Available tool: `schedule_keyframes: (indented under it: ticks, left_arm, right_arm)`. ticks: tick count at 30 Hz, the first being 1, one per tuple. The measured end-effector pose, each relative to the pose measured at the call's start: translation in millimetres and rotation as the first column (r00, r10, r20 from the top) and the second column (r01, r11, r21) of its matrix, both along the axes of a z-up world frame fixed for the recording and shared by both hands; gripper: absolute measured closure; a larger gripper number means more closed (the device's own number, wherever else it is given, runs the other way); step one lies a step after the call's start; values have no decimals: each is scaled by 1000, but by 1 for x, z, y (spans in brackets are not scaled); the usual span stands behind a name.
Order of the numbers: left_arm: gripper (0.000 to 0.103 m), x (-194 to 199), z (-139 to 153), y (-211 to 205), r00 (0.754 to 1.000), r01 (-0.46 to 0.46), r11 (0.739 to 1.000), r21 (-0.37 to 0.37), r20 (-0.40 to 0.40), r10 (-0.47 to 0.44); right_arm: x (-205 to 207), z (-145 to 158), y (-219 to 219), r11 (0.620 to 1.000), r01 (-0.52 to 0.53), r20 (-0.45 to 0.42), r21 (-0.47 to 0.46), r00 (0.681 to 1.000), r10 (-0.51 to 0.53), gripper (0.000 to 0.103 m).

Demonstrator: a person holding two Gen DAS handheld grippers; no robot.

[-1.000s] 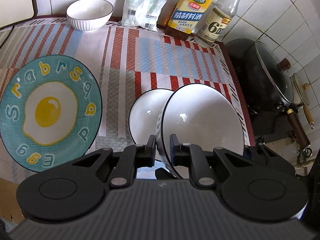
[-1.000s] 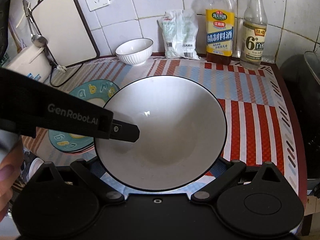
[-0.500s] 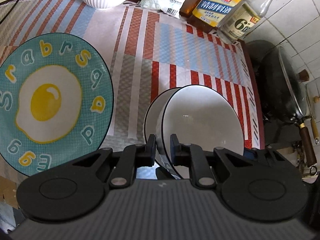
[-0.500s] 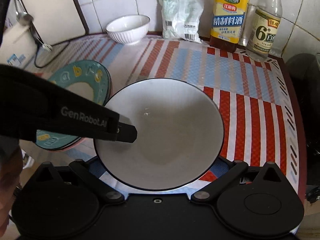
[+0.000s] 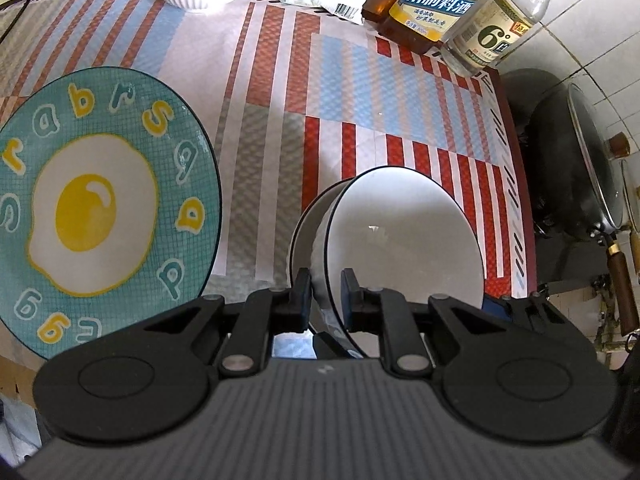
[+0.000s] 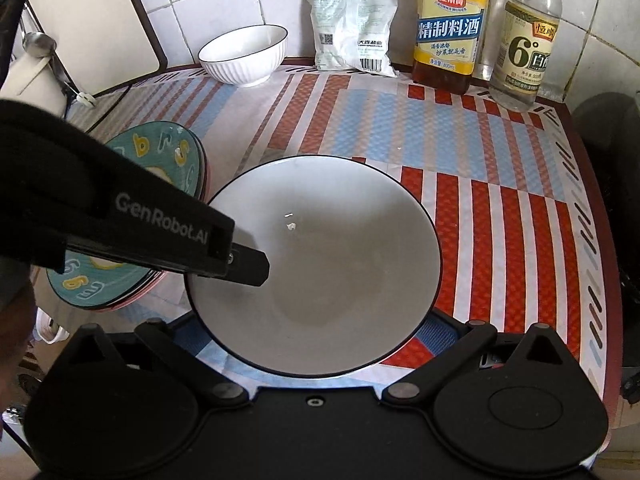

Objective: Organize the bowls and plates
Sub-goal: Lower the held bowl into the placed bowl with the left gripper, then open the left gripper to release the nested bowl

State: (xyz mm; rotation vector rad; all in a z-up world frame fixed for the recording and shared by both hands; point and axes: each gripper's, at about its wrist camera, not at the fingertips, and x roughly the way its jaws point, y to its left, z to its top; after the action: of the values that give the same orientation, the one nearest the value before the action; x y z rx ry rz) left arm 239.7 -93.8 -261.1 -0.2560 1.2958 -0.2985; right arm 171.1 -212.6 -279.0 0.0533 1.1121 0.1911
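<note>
My left gripper (image 5: 325, 294) is shut on the near rim of a white bowl with a dark rim (image 5: 404, 240), holding it tilted over a second white bowl (image 5: 308, 220) beneath it. In the right wrist view the held bowl (image 6: 320, 272) fills the middle, and the left gripper (image 6: 256, 268) reaches in from the left with a finger inside the rim. My right gripper's fingertips are hidden under the bowl; its arms are spread wide. A teal egg plate (image 5: 100, 208) lies to the left, on a stack (image 6: 160, 160). A ribbed white bowl (image 6: 244, 54) stands at the back.
A striped mat (image 6: 480, 160) covers the counter. A salt bag (image 6: 352, 20), a cooking wine bottle (image 6: 448, 24) and a vinegar bottle (image 6: 524, 44) stand along the tiled back wall. A black wok (image 5: 576, 160) sits right of the counter edge. A white board (image 6: 88, 20) leans at back left.
The held bowl has come down and nearer over the second bowl, now covering most of it. Both cameras have moved forward and lower over the counter.
</note>
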Motion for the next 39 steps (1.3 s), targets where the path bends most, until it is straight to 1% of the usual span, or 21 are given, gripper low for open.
schedule_keyframes:
  ticks: [2,4,6,7,8,10,11,14,15,17,19,20,22,23,26,29,31,35,39]
  left_arm:
    - [87,0,2,2,1000,-15,1000,-9,-12,15]
    - [86,0,5,4,999,-33,999,-10,-9,33]
    - [84,-1,7,5,1000,-31,999,-22,2,31]
    - [85,-1,8,3,1000,-27,999,-20,6,27]
    - [86,-1,7,1,1000,-22,1000,-1,9,22]
    - [91,-1,6,-5,1000,-19,998,61,24,17]
    - [91,-2,7,-7,999,-18,997,73,36,15]
    - [92,-3,7,-9,999,-27,997,77,46,24]
    - [92,-3,7,-8,999,-30,996,81,45,27]
    - [91,-3,8,-8,999,-29,996,81,32,26]
    - [86,-5,12,-7,999,-29,996,82,28,27]
    - [85,-5,15,-8,999,-27,996,91,36,24]
    - [84,-9,23,-8,997,-21,991,133,78,10]
    - [84,-12,27,-7,995,-19,991,132,99,6]
    - [84,-18,40,4,993,-22,997,75,118,13]
    - [87,-26,54,13,987,-19,997,69,160,8]
    - [88,-29,62,22,986,-21,998,51,169,12]
    - [88,-34,80,39,979,-32,999,36,201,24]
    - [88,-32,101,63,967,-50,999,-3,249,49]
  right_arm:
    - [0,0,-2,1000,-6,-11,11,1000,6,0]
    - [-1,1,-7,999,-14,-9,48,1000,14,0]
    - [-1,1,-14,996,-1,-14,93,1000,2,0]
    - [-1,0,-17,994,12,-20,113,1000,-10,0]
    - [-1,0,-18,992,17,-23,124,1000,-15,0]
    - [-4,2,-17,991,1,-20,133,1000,1,0]
    - [-7,4,-15,991,-13,-12,133,1000,14,0]
    - [-13,10,-11,995,-47,11,90,999,46,0]
    - [-17,11,-12,993,-53,17,103,999,51,2]
    - [-21,13,-17,990,-44,18,133,999,42,6]
    - [-25,16,-20,990,-31,19,141,999,29,6]
    - [-27,18,-20,990,-33,31,138,999,29,6]
    - [-32,22,-21,991,-42,53,124,998,35,6]
    - [-35,25,-22,991,-46,66,122,997,38,6]
    - [-43,34,-24,988,-58,103,140,994,44,6]
    - [-47,45,-23,987,-83,144,136,988,63,6]
    - [-48,53,-21,987,-101,172,128,982,78,6]
    - [-47,73,-12,982,-151,238,113,964,120,6]
    - [-41,93,-2,975,-191,318,111,937,147,6]
